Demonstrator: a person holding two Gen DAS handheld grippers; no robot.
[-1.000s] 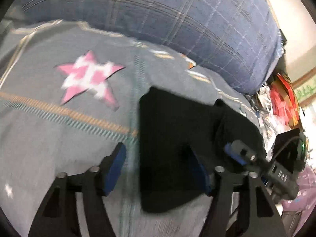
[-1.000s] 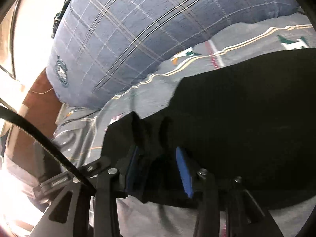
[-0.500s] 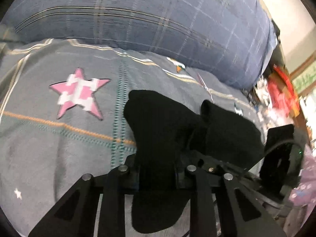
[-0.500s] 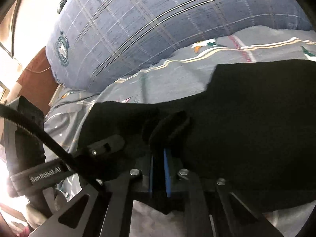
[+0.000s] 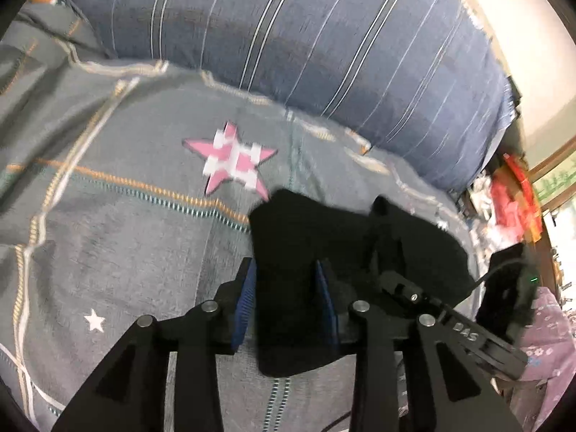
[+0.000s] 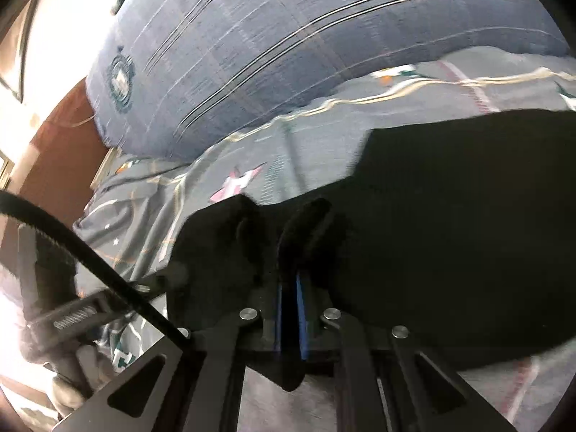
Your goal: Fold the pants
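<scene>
The black pants lie on a grey bedspread with a pink star. In the left wrist view my left gripper is open, its blue pads on either side of a fold of the black cloth without pinching it. In the right wrist view my right gripper is shut on a bunched edge of the pants, which spread wide to the right. The left gripper's body shows at the lower left there.
A big blue plaid pillow lies along the far side of the bed; it also shows in the right wrist view. Cluttered red and white items sit beyond the bed's right edge. A brown headboard stands at left.
My left gripper has opened and let go of the pants fold it held half a second ago. My right gripper stays shut on the cloth.
</scene>
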